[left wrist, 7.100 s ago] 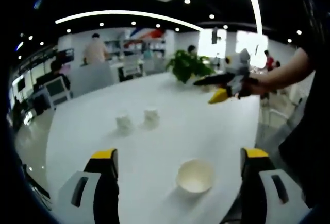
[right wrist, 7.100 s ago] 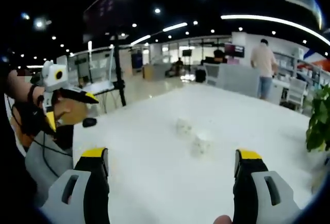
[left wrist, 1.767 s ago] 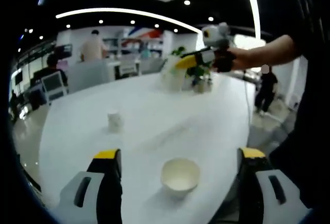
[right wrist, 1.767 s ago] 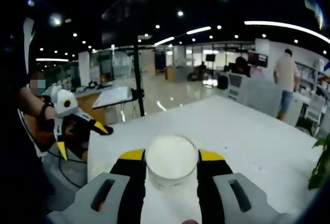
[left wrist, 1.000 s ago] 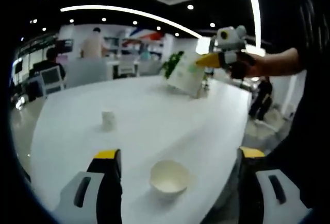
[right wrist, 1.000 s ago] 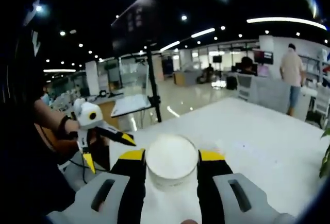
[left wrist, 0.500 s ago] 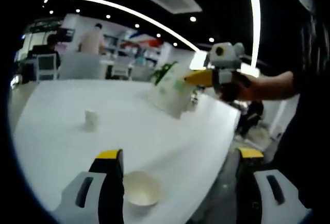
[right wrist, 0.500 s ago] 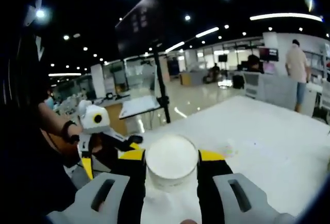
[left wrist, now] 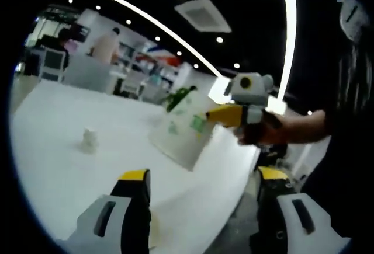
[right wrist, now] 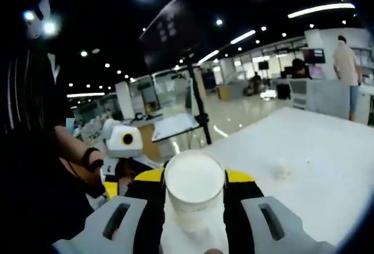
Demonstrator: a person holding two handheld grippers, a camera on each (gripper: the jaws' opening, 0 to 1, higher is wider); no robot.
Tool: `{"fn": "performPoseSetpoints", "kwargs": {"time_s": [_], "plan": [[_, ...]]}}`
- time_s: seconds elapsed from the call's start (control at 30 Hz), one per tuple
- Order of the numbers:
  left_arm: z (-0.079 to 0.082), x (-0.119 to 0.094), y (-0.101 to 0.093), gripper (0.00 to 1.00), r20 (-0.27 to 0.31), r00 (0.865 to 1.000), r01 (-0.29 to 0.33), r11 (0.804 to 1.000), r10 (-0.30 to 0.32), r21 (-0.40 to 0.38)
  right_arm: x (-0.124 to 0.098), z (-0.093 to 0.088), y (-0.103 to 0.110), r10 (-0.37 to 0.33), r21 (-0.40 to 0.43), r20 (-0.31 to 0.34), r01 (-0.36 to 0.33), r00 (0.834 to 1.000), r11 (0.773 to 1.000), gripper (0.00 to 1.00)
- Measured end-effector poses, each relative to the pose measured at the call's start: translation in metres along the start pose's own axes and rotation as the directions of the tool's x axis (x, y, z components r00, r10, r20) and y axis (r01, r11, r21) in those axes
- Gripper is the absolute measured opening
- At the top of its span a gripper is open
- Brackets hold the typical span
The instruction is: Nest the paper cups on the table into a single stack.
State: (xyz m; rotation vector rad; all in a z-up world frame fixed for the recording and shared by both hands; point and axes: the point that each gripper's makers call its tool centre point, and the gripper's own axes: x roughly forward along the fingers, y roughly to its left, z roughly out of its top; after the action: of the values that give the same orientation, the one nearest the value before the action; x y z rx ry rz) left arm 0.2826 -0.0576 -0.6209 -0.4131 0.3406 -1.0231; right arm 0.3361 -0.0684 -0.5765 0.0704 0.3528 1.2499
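Observation:
My right gripper (right wrist: 194, 177) is shut on a white paper cup (right wrist: 194, 192), whose round open top faces the camera. The same cup (left wrist: 181, 132), with green print on its side, hangs tilted above the white table (left wrist: 52, 172) in the left gripper view, with the right gripper (left wrist: 225, 114) holding it from the right. My left gripper (left wrist: 203, 175) stands open below it, nothing between its fingers. A pale cup rim (left wrist: 153, 237) peeks out beside its left jaw. A small cup (left wrist: 89, 139) stands far off on the table, also seen as a small cup (right wrist: 282, 172) in the right gripper view.
The person's hand and the left gripper (right wrist: 124, 149) sit at the left of the right gripper view. The table edge (left wrist: 234, 178) runs close on the right. A potted plant (left wrist: 178, 97) stands at the far end. People, chairs and desks fill the office behind.
The right gripper has carried the printed cup closer, to just above the left gripper's jaws. The left view has swung, so the near cup now sits at its bottom edge.

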Motion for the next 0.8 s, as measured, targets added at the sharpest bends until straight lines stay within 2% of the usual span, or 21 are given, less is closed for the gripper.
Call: {"fn": "performPoseSetpoints", "kwargs": {"time_s": [0.2, 0.37, 0.53, 0.73, 0.8], "plan": [[-0.003, 0.003, -0.005, 0.66, -0.023, 1.000, 0.012, 1.000, -0.011, 0.018, 0.003, -0.003, 0.007, 0.027, 0.017, 0.002, -0.027, 1.000, 0.999, 0.35], [0.007, 0.002, -0.010, 0.63, 0.015, 0.999, 0.032, 0.999, -0.032, 0.004, 0.003, -0.007, 0.009, 0.036, 0.041, 0.002, -0.036, 0.999, 0.998, 0.35], [0.016, -0.003, -0.009, 0.59, 0.062, 0.997, 0.045, 0.998, -0.043, -0.036, 0.000, -0.007, 0.010, 0.051, 0.112, 0.040, -0.055, 0.998, 0.992, 0.35], [0.023, -0.007, -0.007, 0.52, 0.093, 0.995, 0.035, 0.999, -0.032, -0.023, 0.001, -0.016, 0.014, 0.082, 0.160, 0.012, -0.083, 0.997, 0.984, 0.35], [0.024, -0.008, -0.008, 0.48, 0.100, 0.994, 0.040, 0.999, -0.037, -0.019, 0.001, -0.020, 0.016, 0.096, 0.150, -0.004, -0.094, 0.995, 0.984, 0.35]]}}
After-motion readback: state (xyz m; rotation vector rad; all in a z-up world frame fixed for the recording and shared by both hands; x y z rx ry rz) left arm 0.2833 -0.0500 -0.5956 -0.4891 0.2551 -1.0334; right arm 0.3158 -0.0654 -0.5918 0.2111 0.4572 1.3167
